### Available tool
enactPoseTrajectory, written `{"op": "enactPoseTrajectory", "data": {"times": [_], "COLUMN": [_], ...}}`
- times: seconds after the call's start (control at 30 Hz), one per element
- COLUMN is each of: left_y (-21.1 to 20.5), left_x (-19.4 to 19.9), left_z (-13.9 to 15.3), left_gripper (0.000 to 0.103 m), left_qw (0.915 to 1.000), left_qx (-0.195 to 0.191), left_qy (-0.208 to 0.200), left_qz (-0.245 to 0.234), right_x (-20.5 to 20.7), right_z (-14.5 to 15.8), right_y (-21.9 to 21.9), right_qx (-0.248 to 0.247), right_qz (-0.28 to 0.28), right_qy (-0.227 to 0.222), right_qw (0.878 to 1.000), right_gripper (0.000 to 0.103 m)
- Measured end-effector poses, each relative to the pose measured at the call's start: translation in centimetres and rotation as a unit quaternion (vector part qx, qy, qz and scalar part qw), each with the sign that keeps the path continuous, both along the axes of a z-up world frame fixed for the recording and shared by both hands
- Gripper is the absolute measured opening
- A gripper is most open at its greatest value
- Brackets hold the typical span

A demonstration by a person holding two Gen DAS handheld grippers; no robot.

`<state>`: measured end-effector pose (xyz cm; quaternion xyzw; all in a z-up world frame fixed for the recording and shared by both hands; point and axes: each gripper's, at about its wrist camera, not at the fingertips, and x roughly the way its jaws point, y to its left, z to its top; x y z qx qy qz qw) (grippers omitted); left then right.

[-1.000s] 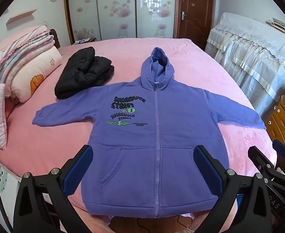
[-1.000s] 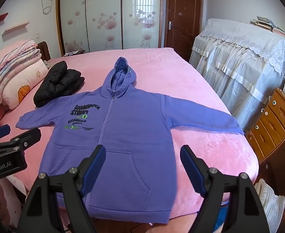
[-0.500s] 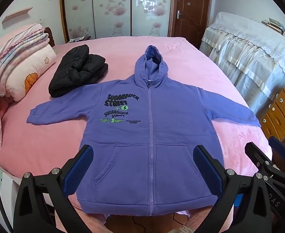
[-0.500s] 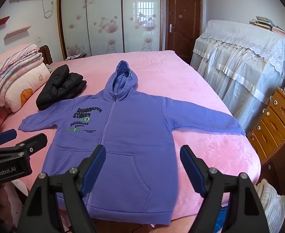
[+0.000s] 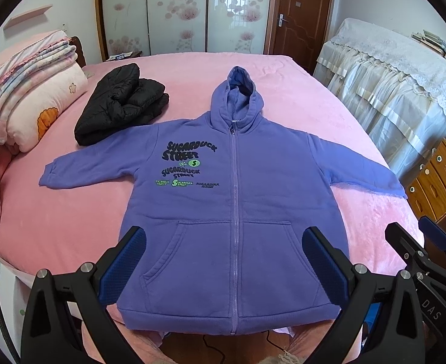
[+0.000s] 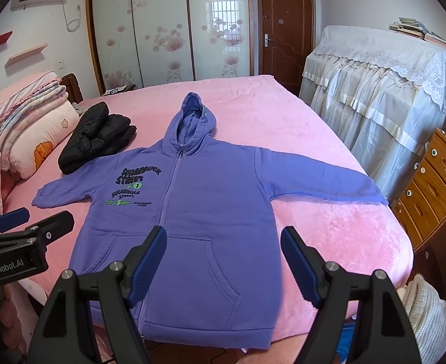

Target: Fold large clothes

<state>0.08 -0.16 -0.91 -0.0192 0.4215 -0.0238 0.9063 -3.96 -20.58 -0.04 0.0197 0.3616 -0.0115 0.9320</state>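
I hold the left hand-held gripper [image 5: 223, 264] and right hand-held gripper [image 6: 223, 261] level, fingers apart, above the purple hoodie [image 5: 232, 206] lying flat on the pink bed [image 5: 71, 212]; black jacket [image 5: 119, 103] at ten o'clock.

The zip-front fleece hoodie [image 5: 235, 212] is purple all over, with black bubble lettering and small bright-green logos on one chest panel. The plush bed cover [image 5: 65, 212] under it is plain pink. The folded quilted jacket [image 5: 119, 106] is solid black. The rolled pillow [image 5: 41, 109] is cream with an orange flower and a pale star. The wardrobe doors [image 6: 162, 24] are frosted white with pink blossoms. Both claws, left [image 5: 224, 264] and right [image 6: 223, 264], are black with blue textured pads.
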Motion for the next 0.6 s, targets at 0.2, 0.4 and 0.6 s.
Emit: {"op": "enactPoseTrajectory", "data": {"times": [0.2,0.4,0.6], "left_y": [-0.01,-0.05,-0.39], "left_x": [0.19,0.23,0.29], "left_z": [-0.29,-0.60,-0.65], "left_gripper": [0.102,0.102,0.102], "left_qw": [1.0000,0.9999,0.9998], "left_qx": [0.001,0.002,0.010], "left_qy": [0.005,0.013,0.014], "left_qz": [0.001,-0.002,-0.006], "right_x": [0.31,0.35,0.38], "right_z": [-0.55,-0.80,-0.75], "right_y": [-0.50,-0.47,-0.47], "right_qx": [0.005,0.007,0.005], "right_qz": [0.000,0.000,0.000], "right_qy": [0.007,0.010,0.009], "right_qw": [1.000,1.000,1.000], "right_gripper": [0.078,0.078,0.078]}}
